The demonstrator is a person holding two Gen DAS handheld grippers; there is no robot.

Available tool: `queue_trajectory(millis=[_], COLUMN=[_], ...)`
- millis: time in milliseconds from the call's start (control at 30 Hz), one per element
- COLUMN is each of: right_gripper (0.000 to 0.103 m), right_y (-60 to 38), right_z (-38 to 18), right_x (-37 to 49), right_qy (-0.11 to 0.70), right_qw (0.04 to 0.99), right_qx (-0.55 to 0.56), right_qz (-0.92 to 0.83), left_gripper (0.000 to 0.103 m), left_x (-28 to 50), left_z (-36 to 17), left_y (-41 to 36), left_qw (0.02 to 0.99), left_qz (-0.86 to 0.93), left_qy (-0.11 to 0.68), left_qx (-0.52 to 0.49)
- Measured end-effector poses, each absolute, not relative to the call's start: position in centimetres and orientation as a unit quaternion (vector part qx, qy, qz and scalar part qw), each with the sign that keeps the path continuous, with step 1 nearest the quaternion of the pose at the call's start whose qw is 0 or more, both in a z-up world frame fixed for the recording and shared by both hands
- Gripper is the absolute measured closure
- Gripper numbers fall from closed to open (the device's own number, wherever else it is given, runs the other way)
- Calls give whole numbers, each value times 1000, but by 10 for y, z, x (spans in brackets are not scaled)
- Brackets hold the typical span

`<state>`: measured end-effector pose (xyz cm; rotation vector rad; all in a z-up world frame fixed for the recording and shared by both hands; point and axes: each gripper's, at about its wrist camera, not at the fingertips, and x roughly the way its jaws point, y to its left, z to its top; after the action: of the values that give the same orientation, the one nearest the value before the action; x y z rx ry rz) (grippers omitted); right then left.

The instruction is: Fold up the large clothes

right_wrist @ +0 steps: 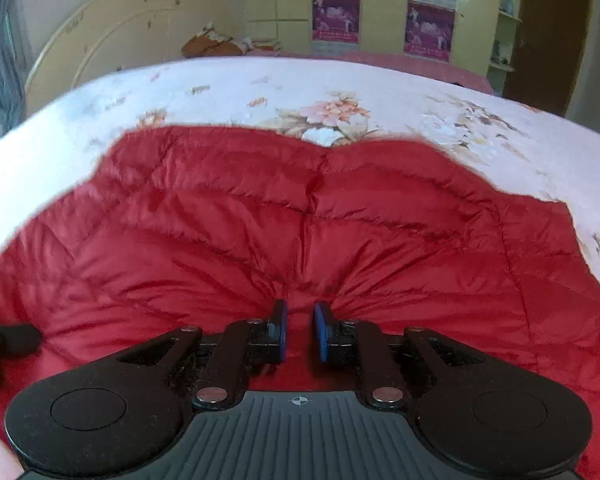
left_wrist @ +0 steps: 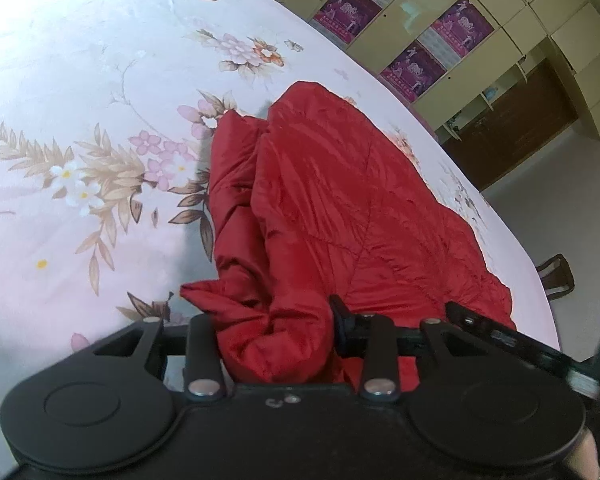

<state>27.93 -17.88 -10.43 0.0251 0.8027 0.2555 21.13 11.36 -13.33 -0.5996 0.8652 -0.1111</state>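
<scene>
A red quilted padded jacket (left_wrist: 340, 208) lies on the floral bedsheet (left_wrist: 80, 92). In the left wrist view a bunched sleeve or edge of it fills the space between my left gripper's (left_wrist: 276, 332) fingers; only the right finger (left_wrist: 342, 320) shows, the left one is hidden by fabric. In the right wrist view the jacket (right_wrist: 300, 220) spreads wide across the bed, its fabric puckering toward my right gripper (right_wrist: 300, 320), whose blue-padded fingers (right_wrist: 280, 328) pinch a small fold with a narrow gap.
The bedsheet (right_wrist: 380, 92) extends beyond the jacket. A headboard (right_wrist: 112, 32) and wardrobe with purple posters (right_wrist: 428, 28) stand behind. The bed edge and floor (left_wrist: 560, 220) lie to the right. The other gripper's tip (right_wrist: 8, 340) shows at the left.
</scene>
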Motion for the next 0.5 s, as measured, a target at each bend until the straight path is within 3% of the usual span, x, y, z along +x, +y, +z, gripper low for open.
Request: queue_trajectory(millis=[300, 500], right_gripper=[87, 88], right_y=[-167, -166], right_z=[-110, -120], right_x=[250, 255], right_qy=[405, 407], right_qw=[905, 905], right_qx=[-9, 3], right_qz=[130, 126], left_gripper=[67, 74], left_x=[213, 210], left_z=[-134, -123], left_y=[112, 109], left_qw=[866, 880], left_qz=[-57, -62], left_qy=[410, 389], left_qx=[-282, -266])
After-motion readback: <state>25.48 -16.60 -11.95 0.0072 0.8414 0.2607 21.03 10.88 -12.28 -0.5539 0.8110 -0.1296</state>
